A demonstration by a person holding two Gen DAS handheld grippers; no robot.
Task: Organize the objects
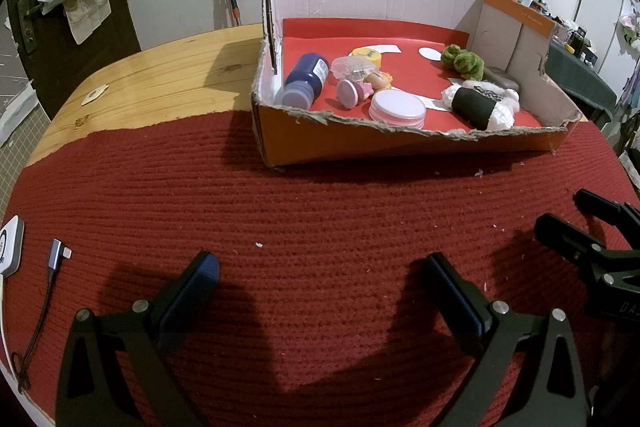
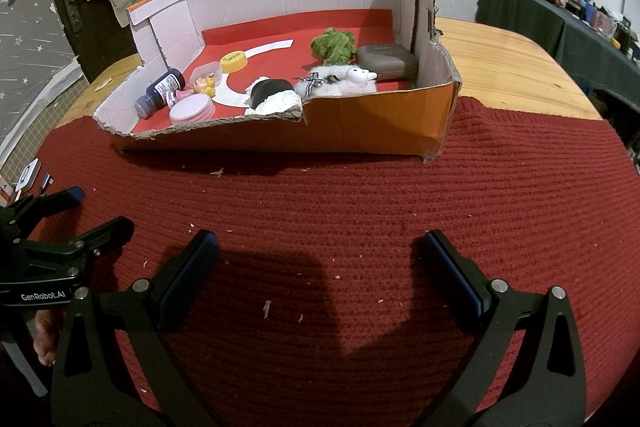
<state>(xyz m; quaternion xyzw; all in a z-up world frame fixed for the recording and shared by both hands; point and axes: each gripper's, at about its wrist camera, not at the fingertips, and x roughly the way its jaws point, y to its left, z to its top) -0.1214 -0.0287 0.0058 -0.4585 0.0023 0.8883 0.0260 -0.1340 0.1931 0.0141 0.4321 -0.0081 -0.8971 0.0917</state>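
Nearby, lines running front to back:
Left gripper: jaws spread wide, holding nothing, low over the red knit mat.
Right gripper: likewise wide open and empty, beside the left.
Cardboard box: on the mat's far part, front wall torn low.
Blue bottle: on its side, front-left in the box; probably rigid, slick; best gripped across the body.
Pink round tin: flat, hard, against the front wall.
Plush sheep, green plush: soft, light, forgiving.
Obstacle: jagged front edge, crowded neighbours.
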